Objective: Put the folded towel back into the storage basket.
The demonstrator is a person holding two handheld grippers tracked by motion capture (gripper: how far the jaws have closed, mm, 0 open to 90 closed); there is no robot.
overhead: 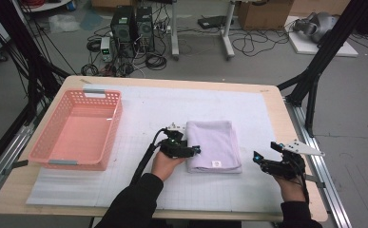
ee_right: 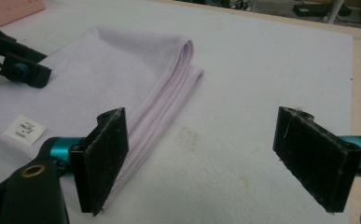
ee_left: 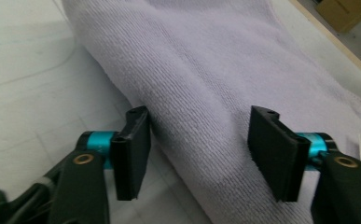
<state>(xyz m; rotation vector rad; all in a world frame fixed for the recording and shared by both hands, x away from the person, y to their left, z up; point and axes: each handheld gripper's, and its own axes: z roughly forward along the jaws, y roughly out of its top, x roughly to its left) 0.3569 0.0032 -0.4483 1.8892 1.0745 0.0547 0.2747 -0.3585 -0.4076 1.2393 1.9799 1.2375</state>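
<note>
A folded lilac towel (overhead: 213, 145) lies on the white mat in the middle of the table, with a small white label (overhead: 216, 164) at its near edge. My left gripper (overhead: 196, 150) is at the towel's left edge, open, its jaws straddling the folded edge of the towel (ee_left: 201, 93). My right gripper (overhead: 263, 153) hovers open to the right of the towel, apart from it. In the right gripper view the towel (ee_right: 122, 74) lies ahead and left, its layered edge by the left jaw, and the left gripper (ee_right: 17, 65) shows at far left.
A pink plastic basket (overhead: 77, 128) stands at the left of the mat, nothing in it. The white gridded mat (overhead: 248, 109) covers most of the wooden table. Black frame posts, computers and cables stand on the floor beyond the far edge.
</note>
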